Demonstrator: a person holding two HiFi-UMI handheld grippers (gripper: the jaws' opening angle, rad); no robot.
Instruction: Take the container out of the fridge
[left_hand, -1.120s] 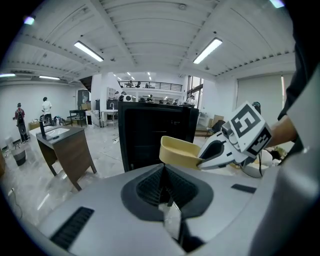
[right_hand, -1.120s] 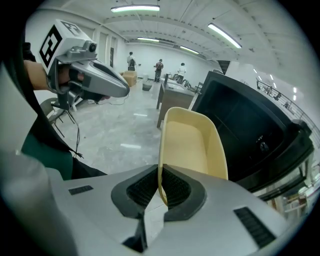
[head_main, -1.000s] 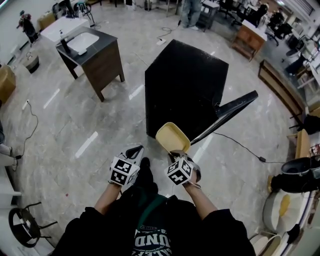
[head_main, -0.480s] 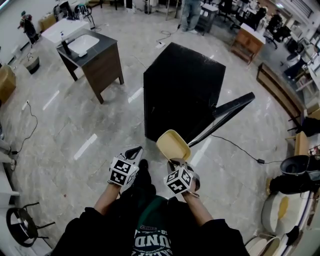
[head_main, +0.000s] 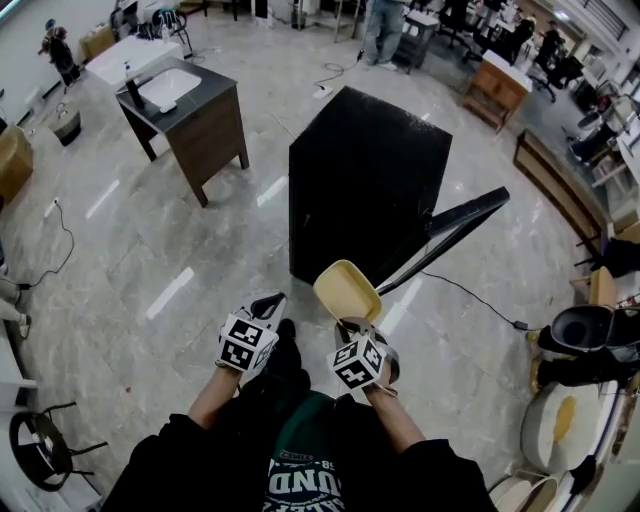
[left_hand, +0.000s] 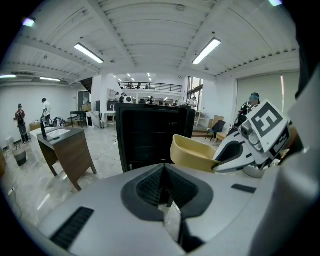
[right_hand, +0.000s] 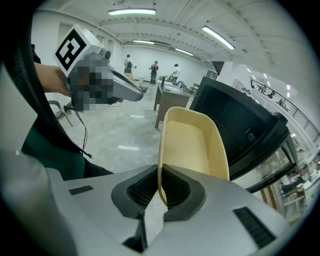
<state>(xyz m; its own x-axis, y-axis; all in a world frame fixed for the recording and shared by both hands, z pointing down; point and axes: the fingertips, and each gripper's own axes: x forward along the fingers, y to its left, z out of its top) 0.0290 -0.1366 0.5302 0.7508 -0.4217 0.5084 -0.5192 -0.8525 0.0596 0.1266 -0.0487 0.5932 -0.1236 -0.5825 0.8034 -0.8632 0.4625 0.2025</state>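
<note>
Two grippers here. The right gripper (right_hand: 159, 192) is clamped on the near rim of the yellow container (right_hand: 190, 145), which sticks out straight ahead of its jaws. It's held up in front of the black fridge (head_main: 365, 180), whose door (head_main: 450, 235) hangs open. The left gripper (left_hand: 164, 187) sits just beside it on the left, jaws pressed together on nothing.

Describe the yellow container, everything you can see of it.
The container is a pale yellow oblong tub of smooth plastic look, with rounded corners and low walls, and it is empty. The right claw is shut on one wall's rim and holds it in the air, open side up. It is outside the black fridge, in front of it, beside the open door. Nothing else touches it.
</note>
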